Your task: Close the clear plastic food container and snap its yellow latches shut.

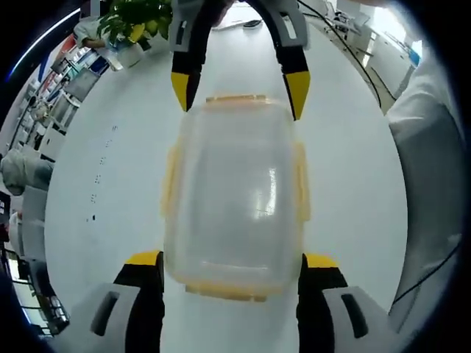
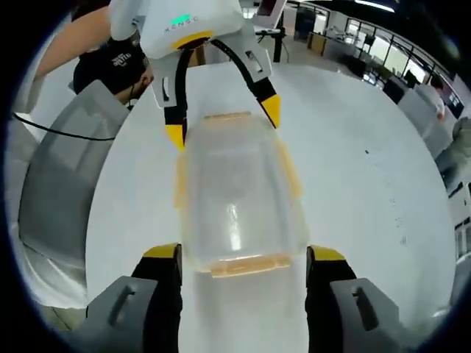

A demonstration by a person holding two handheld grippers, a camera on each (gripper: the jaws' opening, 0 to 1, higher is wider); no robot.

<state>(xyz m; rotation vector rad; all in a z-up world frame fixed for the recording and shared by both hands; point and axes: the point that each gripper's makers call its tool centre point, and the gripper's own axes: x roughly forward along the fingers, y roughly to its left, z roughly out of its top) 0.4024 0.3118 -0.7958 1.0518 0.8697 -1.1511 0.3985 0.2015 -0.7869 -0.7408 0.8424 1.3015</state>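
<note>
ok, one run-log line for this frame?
container: lid on, on white table | left gripper: open, straddling near end | right gripper: open, straddling opposite end | latches: state unclear

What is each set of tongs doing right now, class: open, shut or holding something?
Left tongs: open, one jaw on either side of one end of the container.
Right tongs: open, one jaw on either side of the opposite end.

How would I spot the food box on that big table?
Look to the white table: between the two yellow-tipped tools lies the clear plastic container, lid on. Its yellow latches along the edges set it apart from the potted plant further back.
</note>
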